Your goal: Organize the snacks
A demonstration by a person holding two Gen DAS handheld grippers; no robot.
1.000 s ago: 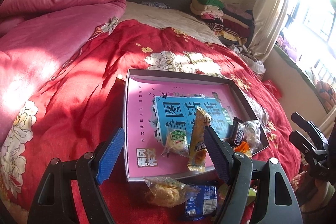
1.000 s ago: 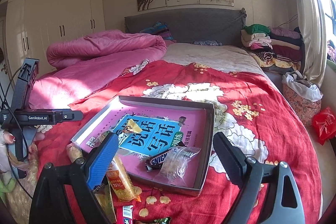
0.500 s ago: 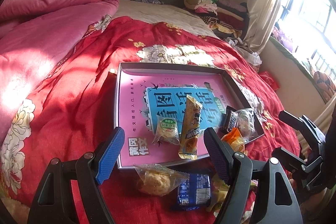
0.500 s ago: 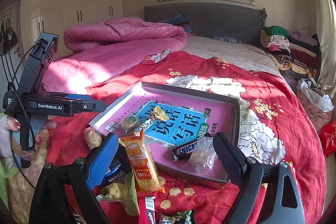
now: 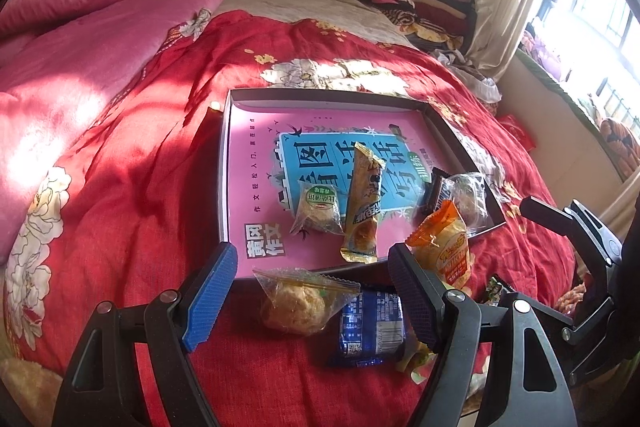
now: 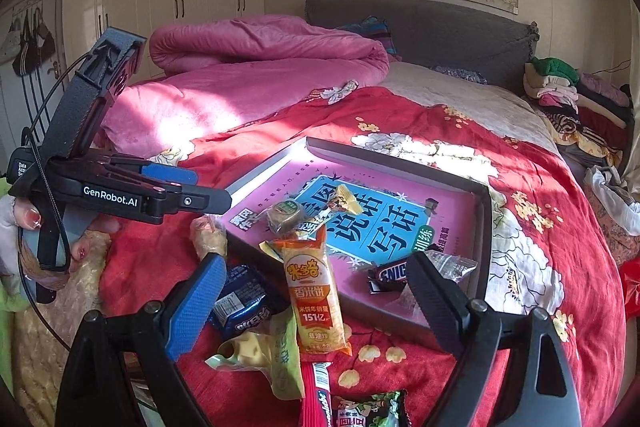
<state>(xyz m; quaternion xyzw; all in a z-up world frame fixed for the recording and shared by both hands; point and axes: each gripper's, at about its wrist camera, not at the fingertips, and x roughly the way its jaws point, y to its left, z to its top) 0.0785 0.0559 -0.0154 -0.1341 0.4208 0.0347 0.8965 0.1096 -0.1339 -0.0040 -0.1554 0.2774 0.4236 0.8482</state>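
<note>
My left gripper (image 5: 312, 295) gapes wide and empty at lower centre, over a clear-bagged pastry (image 5: 296, 303) and blue biscuit pack (image 5: 370, 323); my right gripper (image 6: 316, 303) is equally spread, framing the orange rice-cracker pack (image 6: 316, 299); behind lies the pink-lined box lid (image 6: 482, 227) on the red quilt (image 6: 520, 187).

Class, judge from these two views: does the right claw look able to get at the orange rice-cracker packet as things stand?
Probably yes. The right claw stands open with the orange rice-cracker packet lying straight ahead between its fingers, propped on the grey tray's rim, with nothing covering it.
</note>
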